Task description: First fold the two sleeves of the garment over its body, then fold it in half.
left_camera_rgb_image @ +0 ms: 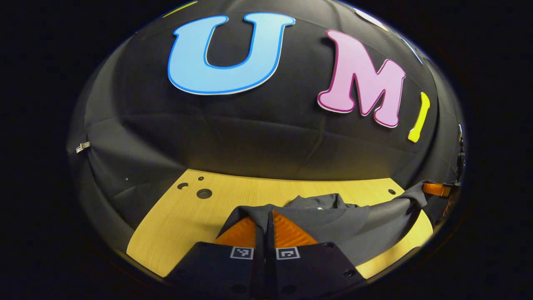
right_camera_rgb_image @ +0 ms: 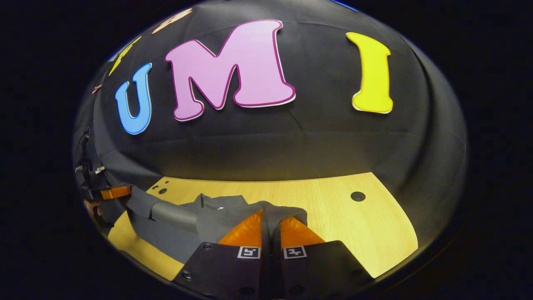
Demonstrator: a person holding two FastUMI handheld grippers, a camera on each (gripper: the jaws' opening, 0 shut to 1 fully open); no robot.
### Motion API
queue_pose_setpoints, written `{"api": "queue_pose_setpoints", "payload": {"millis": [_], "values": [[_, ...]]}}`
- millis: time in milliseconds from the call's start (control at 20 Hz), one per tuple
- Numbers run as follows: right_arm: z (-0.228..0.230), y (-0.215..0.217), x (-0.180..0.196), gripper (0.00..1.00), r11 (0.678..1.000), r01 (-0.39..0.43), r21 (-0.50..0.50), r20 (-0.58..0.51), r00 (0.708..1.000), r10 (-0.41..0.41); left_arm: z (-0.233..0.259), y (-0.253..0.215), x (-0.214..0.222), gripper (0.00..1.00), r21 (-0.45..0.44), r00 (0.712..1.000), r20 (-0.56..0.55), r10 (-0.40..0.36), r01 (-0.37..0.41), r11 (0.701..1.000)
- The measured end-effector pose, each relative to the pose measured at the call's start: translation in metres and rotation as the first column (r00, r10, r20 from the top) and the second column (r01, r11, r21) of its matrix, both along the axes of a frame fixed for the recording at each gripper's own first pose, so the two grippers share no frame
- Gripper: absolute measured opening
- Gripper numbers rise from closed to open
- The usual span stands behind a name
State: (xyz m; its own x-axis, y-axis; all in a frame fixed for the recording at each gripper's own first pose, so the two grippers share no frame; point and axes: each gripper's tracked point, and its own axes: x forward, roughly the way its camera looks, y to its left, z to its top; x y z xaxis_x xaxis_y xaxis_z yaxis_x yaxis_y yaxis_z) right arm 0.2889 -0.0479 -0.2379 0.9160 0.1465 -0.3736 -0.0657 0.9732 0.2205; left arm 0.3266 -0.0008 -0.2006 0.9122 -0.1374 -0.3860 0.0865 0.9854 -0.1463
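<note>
At the bottom centre of the left gripper view, the left gripper [left_camera_rgb_image: 265,227] was clenched on a raised edge of the grey garment [left_camera_rgb_image: 333,225], with cloth pinched between its two fingers. At the bottom centre of the right gripper view, the right gripper [right_camera_rgb_image: 270,229] likewise gripped a fold of the same garment. The garment hung between the two grippers, lifted off the table [left_camera_rgb_image: 183,216] along its near edge, its far part bunched at mid-frame.

The step appeared to be the fold in half. To do it well, both grippers should travel together at equal height, keeping the held edge taut and level, then lay it squarely on the far edge.

The table was pale wood with several round holes [right_camera_rgb_image: 357,196]; black cloth walled the booth behind.
</note>
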Motion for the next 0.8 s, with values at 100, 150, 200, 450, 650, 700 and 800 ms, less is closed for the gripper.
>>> {"api": "queue_pose_setpoints", "payload": {"millis": [100,150,200,450,650,700,800], "values": [[-0.018,0.001,0.019,0.05,1.000,-0.003,-0.022,-0.017,1.000,0.002,-0.018,-0.003,0.024,0.05,0.051,1.000,-0.006,-0.021,0.021,0.998],[-0.030,0.002,0.027,0.05,1.000,-0.002,-0.026,-0.029,1.000,0.001,-0.029,-0.005,0.033,0.05,0.075,0.999,-0.020,-0.029,0.030,0.997],[-0.041,0.003,0.034,0.05,1.000,0.001,-0.026,-0.040,0.999,-0.002,-0.040,-0.007,0.041,0.05,0.090,0.999,-0.033,-0.035,0.038,0.995],[-0.088,0.006,0.064,0.05,1.000,0.013,-0.028,-0.080,0.997,-0.015,-0.083,-0.011,0.073,0.05,0.111,0.997,-0.056,-0.043,0.049,0.993],[-0.117,0.010,0.082,0.05,0.999,0.011,-0.037,-0.102,0.995,-0.015,-0.105,-0.011,0.087,0.05,0.118,0.997,-0.062,-0.035,0.042,0.992],[-0.123,0.012,0.085,0.05,0.999,0.009,-0.040,-0.105,0.994,-0.013,-0.110,-0.010,0.090,0.05,0.120,0.998,-0.062,-0.032,0.039,0.992],[-0.133,0.014,0.088,0.05,0.999,0.004,-0.049,-0.111,0.994,-0.010,-0.117,-0.010,0.093,0.05,0.123,0.997,-0.065,-0.035,0.043,0.991]]}}
